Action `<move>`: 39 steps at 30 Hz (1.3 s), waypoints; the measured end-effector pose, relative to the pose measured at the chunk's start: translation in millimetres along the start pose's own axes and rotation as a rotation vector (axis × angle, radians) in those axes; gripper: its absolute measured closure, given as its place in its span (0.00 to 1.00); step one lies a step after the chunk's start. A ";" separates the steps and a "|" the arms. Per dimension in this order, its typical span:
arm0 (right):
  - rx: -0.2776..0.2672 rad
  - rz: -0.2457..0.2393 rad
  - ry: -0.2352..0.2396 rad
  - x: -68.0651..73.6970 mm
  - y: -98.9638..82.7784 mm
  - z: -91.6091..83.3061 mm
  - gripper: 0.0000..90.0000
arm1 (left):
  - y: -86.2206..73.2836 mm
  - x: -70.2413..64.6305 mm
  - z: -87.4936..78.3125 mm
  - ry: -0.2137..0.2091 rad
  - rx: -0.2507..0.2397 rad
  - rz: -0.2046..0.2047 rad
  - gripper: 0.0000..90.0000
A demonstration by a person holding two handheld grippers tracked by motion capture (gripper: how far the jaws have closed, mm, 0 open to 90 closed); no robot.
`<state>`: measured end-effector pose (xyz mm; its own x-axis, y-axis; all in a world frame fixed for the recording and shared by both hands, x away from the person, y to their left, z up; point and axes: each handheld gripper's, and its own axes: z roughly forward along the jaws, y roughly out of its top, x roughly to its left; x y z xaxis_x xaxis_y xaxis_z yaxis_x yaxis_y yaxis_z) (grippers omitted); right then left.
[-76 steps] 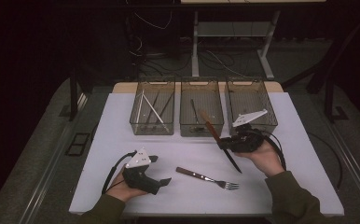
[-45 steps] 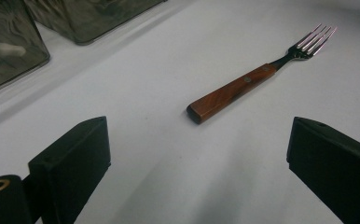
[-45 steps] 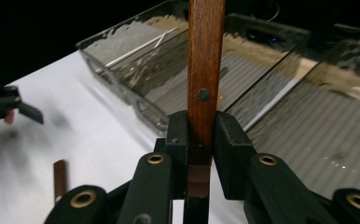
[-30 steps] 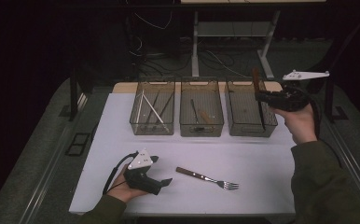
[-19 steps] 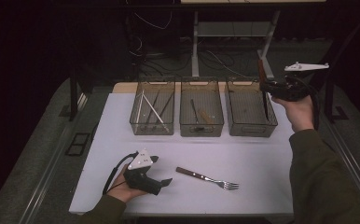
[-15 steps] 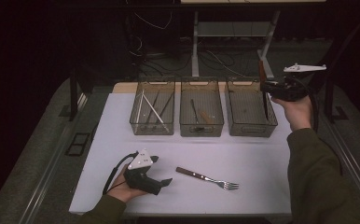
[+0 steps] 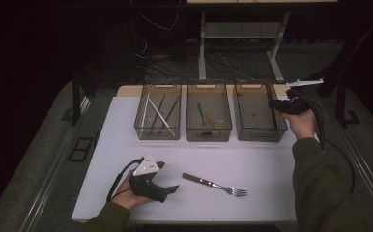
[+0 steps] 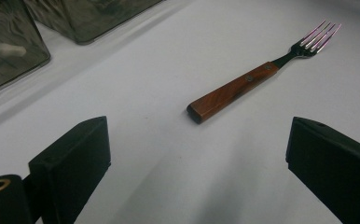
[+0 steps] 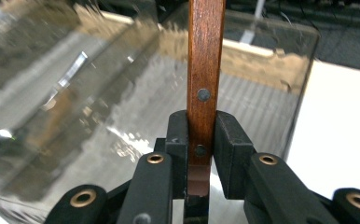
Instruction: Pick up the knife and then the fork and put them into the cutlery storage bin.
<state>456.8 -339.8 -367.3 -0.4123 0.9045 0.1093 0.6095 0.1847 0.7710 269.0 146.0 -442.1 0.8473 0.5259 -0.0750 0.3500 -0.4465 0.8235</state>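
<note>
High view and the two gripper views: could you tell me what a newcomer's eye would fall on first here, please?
Most striking is the wooden-handled knife clamped upright in the right tongs, held over the rightmost bin of three clear bins at the table's far edge. Next comes the fork lying alone on the white table near the front. The left tongs rest beside it, jaws open and pointing at its handle.

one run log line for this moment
right gripper: shut on knife, over right bin | left gripper: open, facing fork
</note>
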 end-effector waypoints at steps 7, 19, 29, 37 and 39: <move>0.065 0.004 -0.015 -4.4 -7.0 8.5 0.85 | 0.0 -0.4 0.4 -0.004 0.003 0.001 0.06; 0.099 -0.021 -0.014 2.3 -5.6 20.8 0.85 | 0.1 -0.8 0.8 -0.008 0.004 0.002 0.06; 0.068 -0.018 0.002 2.6 -5.2 19.7 0.68 | 0.2 -0.9 1.4 -0.011 0.008 0.008 0.06; 0.023 -0.004 0.107 12.5 -3.7 -2.5 0.54 | 0.2 -1.2 1.7 -0.009 0.009 0.003 0.06; 0.002 -0.026 0.122 19.2 -4.4 -10.6 0.54 | 0.2 -1.9 2.2 -0.009 0.001 -0.006 0.06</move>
<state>439.0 -327.3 -361.9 -0.5077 0.8456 0.1648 0.5986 0.2086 0.7734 268.4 143.3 -443.1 0.8484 0.5225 -0.0851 0.3558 -0.4437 0.8225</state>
